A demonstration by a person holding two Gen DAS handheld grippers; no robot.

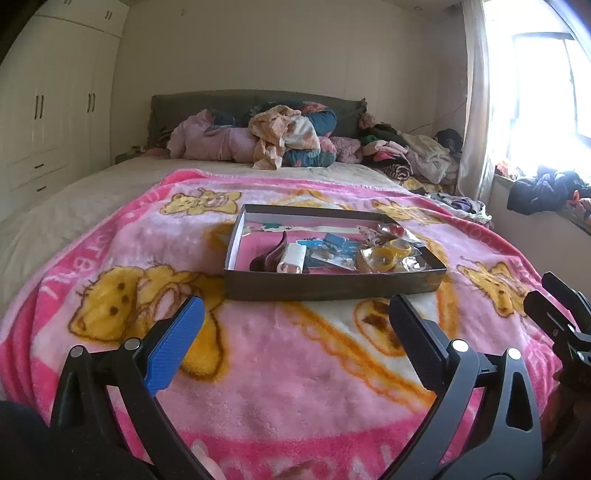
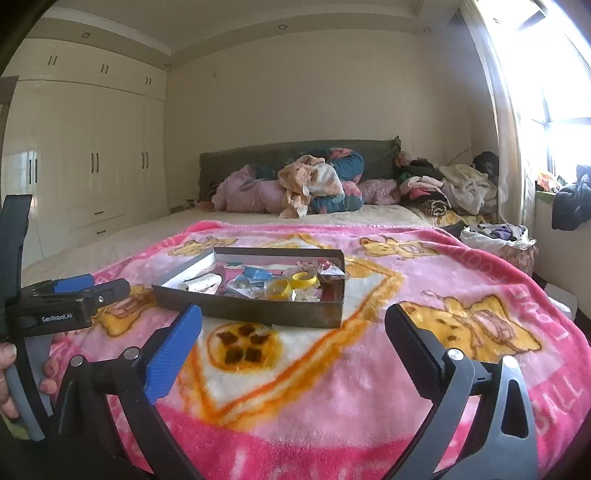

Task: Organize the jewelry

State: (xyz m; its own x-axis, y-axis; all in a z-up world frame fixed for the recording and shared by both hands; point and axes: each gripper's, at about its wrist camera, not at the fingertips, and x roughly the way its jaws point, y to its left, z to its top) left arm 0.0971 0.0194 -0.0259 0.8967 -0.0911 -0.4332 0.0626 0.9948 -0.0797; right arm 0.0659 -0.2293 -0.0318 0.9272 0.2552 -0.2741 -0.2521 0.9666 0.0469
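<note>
Two empty grippers, left (image 1: 295,332) and right (image 2: 293,332), jaws apart above one blanket (image 1: 280,373); one box (image 1: 332,286), two yellow rings (image 1: 391,256).

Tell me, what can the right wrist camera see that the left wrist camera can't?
Only the right wrist view shows the white bag of clothes beside the bed, the round ceiling lights, and the left gripper from the side with its jaws close together. Only the left wrist view shows a dark red curved piece inside the box. Both show the box of jewelry on the pink bear blanket, the yellow bangles, and the wardrobe.
</note>
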